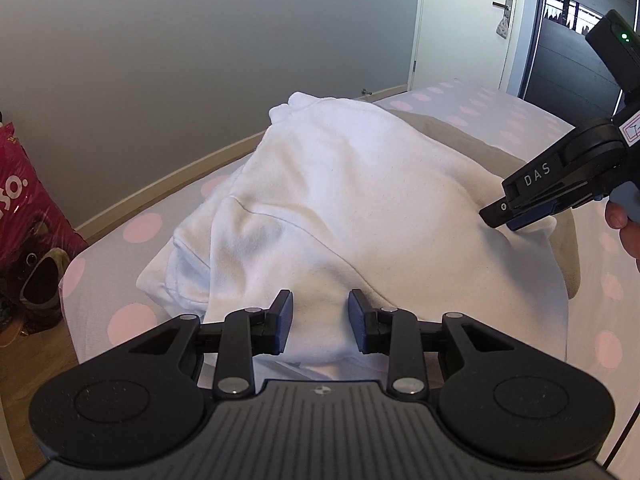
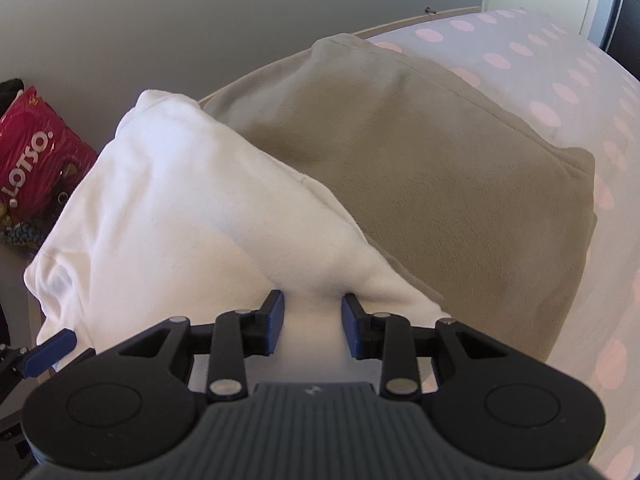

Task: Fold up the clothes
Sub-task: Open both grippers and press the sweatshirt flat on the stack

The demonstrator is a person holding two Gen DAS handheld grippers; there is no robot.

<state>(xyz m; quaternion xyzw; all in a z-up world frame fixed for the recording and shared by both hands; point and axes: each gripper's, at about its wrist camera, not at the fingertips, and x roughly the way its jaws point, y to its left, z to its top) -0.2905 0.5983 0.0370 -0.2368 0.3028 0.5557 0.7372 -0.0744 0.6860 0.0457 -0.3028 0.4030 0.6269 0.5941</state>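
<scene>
A white garment (image 1: 320, 208) lies bunched on the bed, partly over a folded beige garment (image 2: 440, 184). My left gripper (image 1: 320, 320) has its jaws apart with the white fabric's near edge between them. My right gripper (image 2: 312, 320) also has its jaws apart around a fold of the white garment (image 2: 180, 220) at its right corner. The right gripper also shows in the left wrist view (image 1: 516, 216), its tips at the white cloth's right edge. A blue fingertip (image 2: 50, 350) of the left gripper shows at the lower left of the right wrist view.
The bed has a pale sheet with pink dots (image 2: 560, 80). A pink LOTSO bag (image 1: 20, 208) and shoes (image 1: 40, 280) sit on the floor at the left by the grey wall. A white door (image 1: 464, 24) stands at the far right.
</scene>
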